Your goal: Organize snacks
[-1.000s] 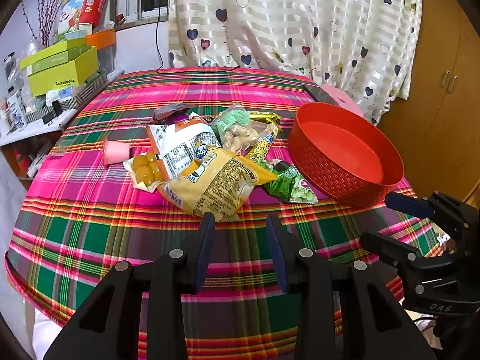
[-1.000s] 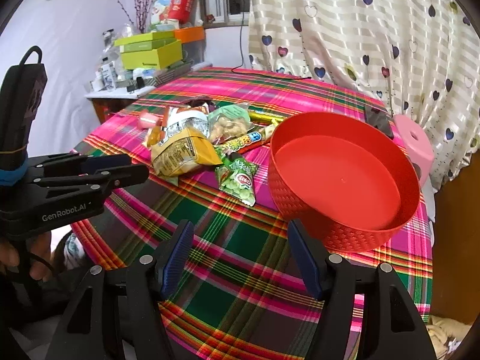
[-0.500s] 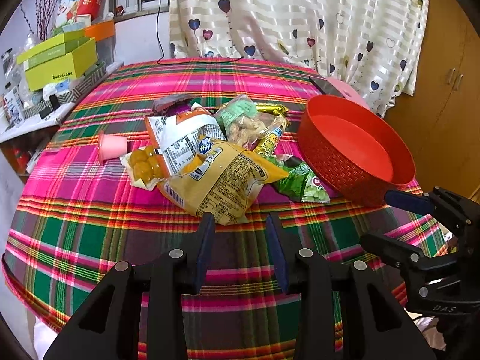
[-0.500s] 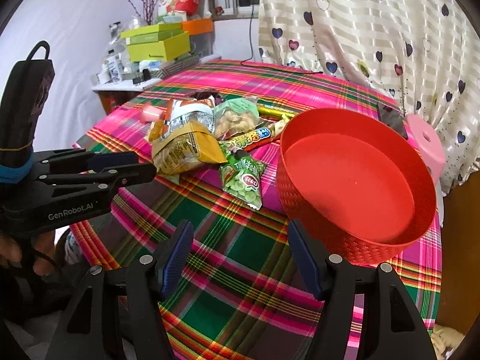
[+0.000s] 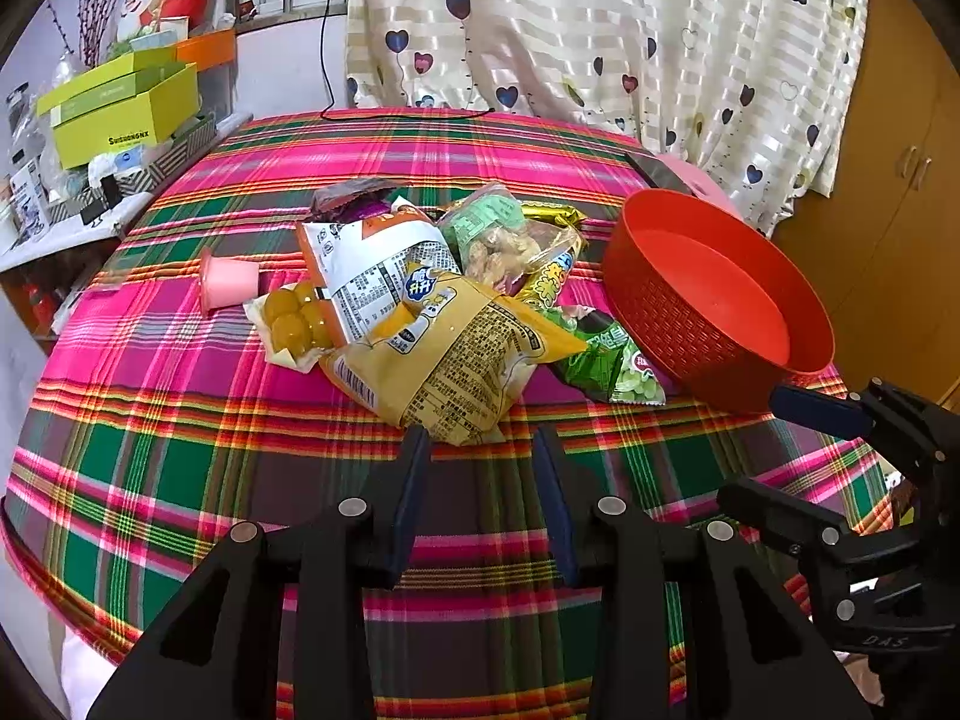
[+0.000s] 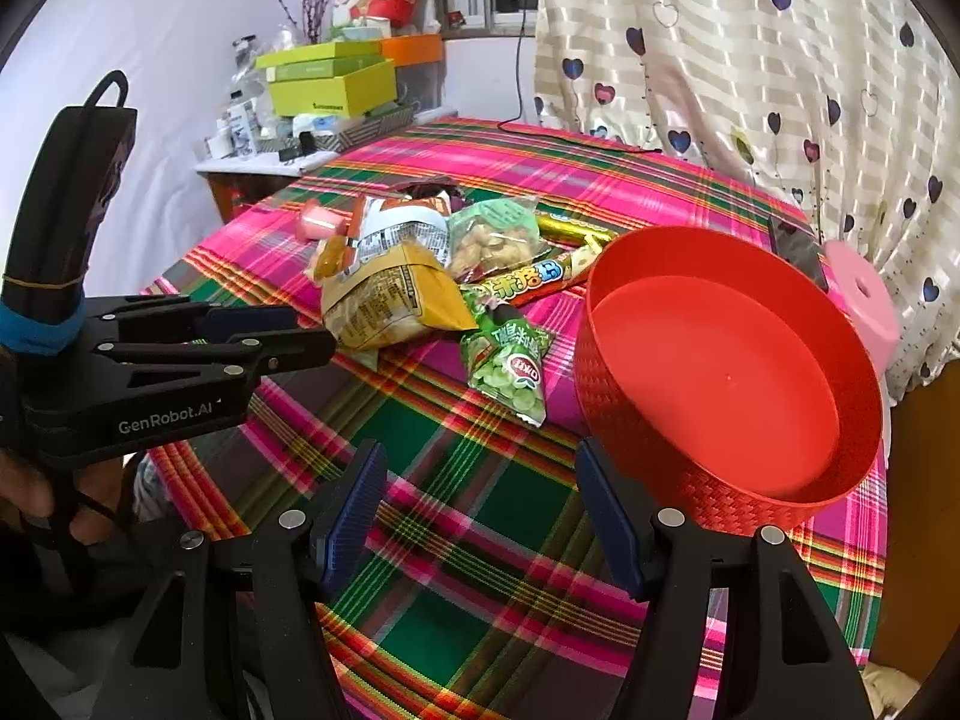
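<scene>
A pile of snack packets lies on the plaid tablecloth (image 5: 180,468): a big yellow bag (image 5: 456,360) (image 6: 384,300), a white-and-orange bag (image 5: 372,264), a green pea packet (image 5: 618,360) (image 6: 510,366), a clear nut packet (image 5: 498,240), a long candy bar (image 6: 528,279) and a pink jelly cup (image 5: 225,285). An empty red basket (image 5: 690,330) (image 6: 648,456) stands right of the pile. My left gripper (image 5: 480,450) is open and empty, just in front of the yellow bag. My right gripper (image 6: 480,468) is open and empty, in front of the pea packet and basket.
A side shelf with green boxes (image 5: 120,114) stands beyond the table's left edge. A heart-print curtain (image 5: 600,42) hangs behind. A dark phone (image 6: 798,252) and a pink stool (image 6: 864,300) sit behind the basket. A wooden cabinet (image 5: 888,210) is at the right.
Both grippers have moved forward toward the snack pile and basket, which now look closer. Both stay open. Nothing on the table has moved.
</scene>
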### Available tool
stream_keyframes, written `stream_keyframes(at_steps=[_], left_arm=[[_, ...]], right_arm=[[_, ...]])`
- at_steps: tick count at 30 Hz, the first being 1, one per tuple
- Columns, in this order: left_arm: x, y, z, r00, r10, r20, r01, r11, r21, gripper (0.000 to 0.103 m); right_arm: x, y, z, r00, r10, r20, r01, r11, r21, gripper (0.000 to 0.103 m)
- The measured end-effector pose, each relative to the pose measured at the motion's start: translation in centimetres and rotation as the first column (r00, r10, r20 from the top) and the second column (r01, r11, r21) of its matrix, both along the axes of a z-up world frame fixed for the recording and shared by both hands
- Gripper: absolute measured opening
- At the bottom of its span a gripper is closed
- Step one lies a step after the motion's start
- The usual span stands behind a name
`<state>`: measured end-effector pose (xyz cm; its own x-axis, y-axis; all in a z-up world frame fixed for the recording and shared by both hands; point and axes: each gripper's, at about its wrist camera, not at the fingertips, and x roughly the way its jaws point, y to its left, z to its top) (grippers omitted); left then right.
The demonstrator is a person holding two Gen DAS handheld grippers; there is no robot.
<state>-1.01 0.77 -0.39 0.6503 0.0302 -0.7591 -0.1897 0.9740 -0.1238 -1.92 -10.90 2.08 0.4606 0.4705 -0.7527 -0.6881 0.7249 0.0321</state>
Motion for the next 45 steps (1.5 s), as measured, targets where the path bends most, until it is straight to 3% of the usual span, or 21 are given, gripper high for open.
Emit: stream_keyframes(at_steps=[19,32,45], left_arm=[[-0.5,1.3,0.2,1.0,-0.003,0.021,0.003,1.0,-0.019,0.037],[-0.1,3.4,-0.1,0.999,-0.007,0.033,0.009,0.998,-0.058,0.037],[0.8,4.9,0.2,0.998,-0.024,0.05,0.029,0.995,-0.092,0.037]], right_arm=[[0.2,1.2,0.9,0.999,-0.022,0.027,0.023,1.0,-0.016,0.065],[1.9,2.7,0.7,0.999,-0.043,-0.013,0.043,0.999,-0.012,0.065],[3.1,4.5,0.8,1.0,0.005,-0.014,-0.005,1.0,0.002,0.065]])
